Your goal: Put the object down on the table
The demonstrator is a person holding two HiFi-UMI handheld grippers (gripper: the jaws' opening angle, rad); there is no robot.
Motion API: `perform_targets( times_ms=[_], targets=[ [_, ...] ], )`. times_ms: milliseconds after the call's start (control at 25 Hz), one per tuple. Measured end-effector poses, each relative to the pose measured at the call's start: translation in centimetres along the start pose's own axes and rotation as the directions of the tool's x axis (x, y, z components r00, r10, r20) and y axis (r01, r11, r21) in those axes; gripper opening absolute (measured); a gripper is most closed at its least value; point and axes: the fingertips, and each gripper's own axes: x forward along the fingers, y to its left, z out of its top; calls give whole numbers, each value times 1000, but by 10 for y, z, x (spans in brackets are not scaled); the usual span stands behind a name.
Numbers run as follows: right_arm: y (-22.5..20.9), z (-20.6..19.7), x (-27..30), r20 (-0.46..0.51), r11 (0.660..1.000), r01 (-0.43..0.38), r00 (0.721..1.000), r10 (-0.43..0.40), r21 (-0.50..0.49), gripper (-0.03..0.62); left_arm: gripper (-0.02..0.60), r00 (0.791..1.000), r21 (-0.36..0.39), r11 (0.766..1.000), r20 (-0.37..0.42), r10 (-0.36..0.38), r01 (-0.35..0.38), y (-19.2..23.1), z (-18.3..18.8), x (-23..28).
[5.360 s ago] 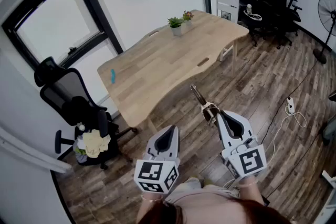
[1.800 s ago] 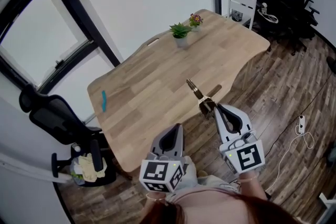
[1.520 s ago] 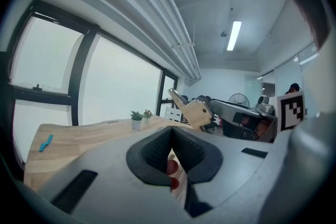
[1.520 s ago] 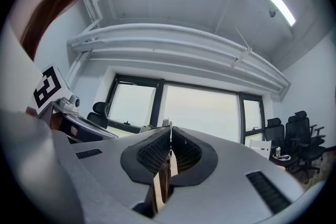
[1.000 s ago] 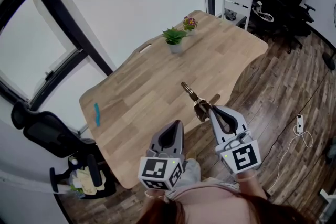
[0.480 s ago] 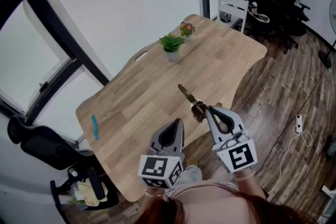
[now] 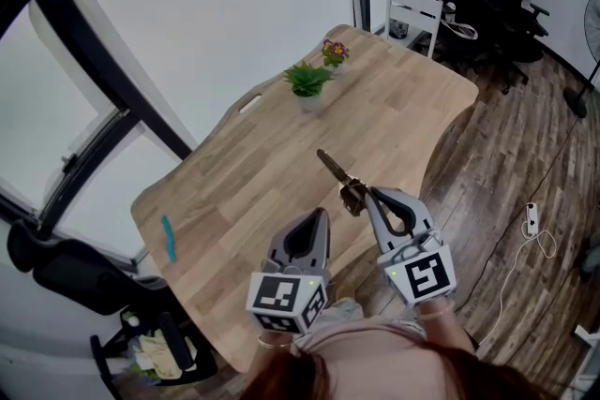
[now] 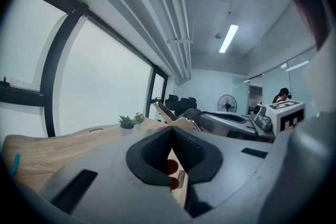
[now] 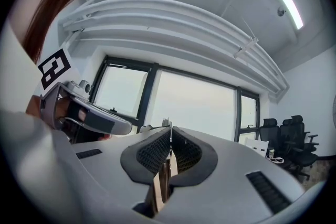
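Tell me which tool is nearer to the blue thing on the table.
Left. The left tool hovers at the table's near edge, right of the blue thing; the right tool, gripping the object, is farther right.

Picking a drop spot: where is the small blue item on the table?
Head view: the blue item lies near the table's left end, toward the window, far from the green potted plant.
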Motion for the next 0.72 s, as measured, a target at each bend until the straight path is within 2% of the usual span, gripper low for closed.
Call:
perform_targets(
  times_ms=[360,720],
  targets=[
    [7,-18,33,-57,999,13,998,-15,-34,6,2,999,-13,999,-18,-48,48,24,-2,9],
    [10,-46,55,-139,998,-13,990,4,-66,6,2,998,-30,998,-34,-58,57,40,-10,13]
  ],
)
